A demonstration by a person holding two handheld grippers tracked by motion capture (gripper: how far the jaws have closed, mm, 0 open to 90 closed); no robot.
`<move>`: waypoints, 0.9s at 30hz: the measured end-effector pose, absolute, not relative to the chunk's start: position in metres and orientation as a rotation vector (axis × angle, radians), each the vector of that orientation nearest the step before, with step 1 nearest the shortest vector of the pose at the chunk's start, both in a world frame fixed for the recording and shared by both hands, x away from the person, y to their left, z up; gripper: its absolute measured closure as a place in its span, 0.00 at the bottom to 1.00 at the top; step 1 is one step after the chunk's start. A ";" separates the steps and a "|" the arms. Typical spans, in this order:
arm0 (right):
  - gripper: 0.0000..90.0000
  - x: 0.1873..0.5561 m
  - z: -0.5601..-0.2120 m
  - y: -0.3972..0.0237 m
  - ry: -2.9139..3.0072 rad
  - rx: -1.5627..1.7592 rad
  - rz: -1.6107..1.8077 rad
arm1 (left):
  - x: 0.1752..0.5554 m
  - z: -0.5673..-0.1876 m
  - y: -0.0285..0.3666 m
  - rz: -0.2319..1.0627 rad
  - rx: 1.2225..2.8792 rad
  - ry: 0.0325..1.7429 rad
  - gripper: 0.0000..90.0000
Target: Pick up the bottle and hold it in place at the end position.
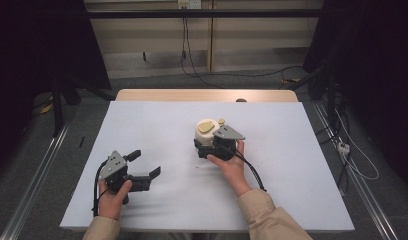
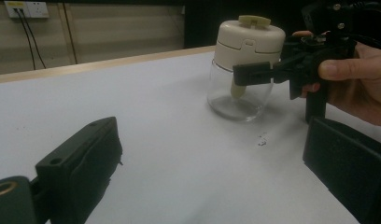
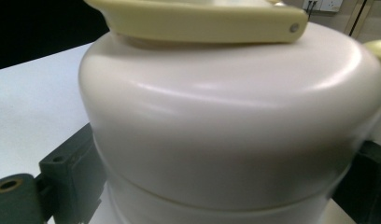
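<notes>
A small jar (image 1: 207, 131) with a cream lid (image 2: 248, 39) and a clear glass base (image 2: 235, 100) stands upright near the middle of the white table (image 1: 292, 170). My right gripper (image 1: 206, 143) is shut on the jar just under the lid. In the right gripper view the jar (image 3: 226, 116) sits close up between the two black jaws, one pressed against each side. A hand (image 2: 356, 79) holds that gripper. My left gripper (image 1: 145, 163) rests open on the table to the jar's left, with nothing between its jaws; in its own view (image 2: 212, 163) the jar stands ahead and to the right.
A white sheet covers the table, with a wooden strip (image 1: 207, 95) bare along the far edge and a small dark object (image 1: 241, 100) on it. A few dark crumbs (image 2: 262, 139) lie just in front of the jar. Cables (image 1: 352, 155) run over the floor at the right.
</notes>
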State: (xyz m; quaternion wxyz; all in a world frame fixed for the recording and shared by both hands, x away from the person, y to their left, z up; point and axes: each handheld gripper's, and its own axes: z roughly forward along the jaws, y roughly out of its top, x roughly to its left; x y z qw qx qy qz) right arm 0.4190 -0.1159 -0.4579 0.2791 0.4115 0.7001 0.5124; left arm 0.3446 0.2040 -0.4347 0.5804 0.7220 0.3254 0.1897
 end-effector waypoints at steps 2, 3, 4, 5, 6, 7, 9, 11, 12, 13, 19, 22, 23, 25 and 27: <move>0.06 0.419 -0.458 -0.116 1.879 1.104 1.375 | 0.346 -0.433 0.201 0.439 1.685 0.766 0.04; 0.06 0.419 -0.458 -0.116 1.879 1.106 1.375 | 0.347 -0.433 0.200 0.431 1.675 0.767 0.04; 0.06 0.419 -0.458 -0.116 1.879 1.106 1.376 | 0.348 -0.432 0.199 0.422 1.675 0.760 0.04; 0.06 0.419 -0.458 -0.116 1.880 1.104 1.376 | 0.349 -0.432 0.198 0.417 1.670 0.759 0.04; 0.06 0.419 -0.458 -0.116 1.881 1.105 1.378 | 0.350 -0.432 0.197 0.414 1.671 0.756 0.04; 0.06 0.419 -0.458 -0.116 1.882 1.107 1.379 | 0.350 -0.431 0.196 0.412 1.667 0.756 0.04; 0.06 0.420 -0.458 -0.117 1.886 1.110 1.379 | 0.352 -0.429 0.194 0.406 1.663 0.755 0.04; 0.06 0.420 -0.458 -0.117 1.885 1.112 1.381 | 0.353 -0.428 0.193 0.401 1.666 0.754 0.04; 0.06 0.420 -0.458 -0.117 1.885 1.112 1.381 | 0.354 -0.428 0.192 0.400 1.671 0.759 0.04; 0.06 0.420 -0.458 -0.117 1.885 1.113 1.381 | 0.355 -0.427 0.192 0.393 1.670 0.768 0.04; 0.06 0.420 -0.458 -0.116 1.886 1.116 1.382 | 0.359 -0.423 0.188 0.366 1.651 0.757 0.04; 0.06 0.420 -0.458 -0.117 1.887 1.115 1.380 | 0.361 -0.422 0.185 0.350 1.656 0.756 0.04; 0.06 0.420 -0.458 -0.117 1.887 1.115 1.380 | 0.361 -0.422 0.183 0.347 1.658 0.756 0.04; 0.06 0.420 -0.458 -0.117 1.888 1.115 1.380 | 0.363 -0.422 0.181 0.343 1.665 0.751 0.04; 0.06 0.420 -0.458 -0.117 1.887 1.116 1.381 | 0.364 -0.422 0.178 0.343 1.673 0.751 0.04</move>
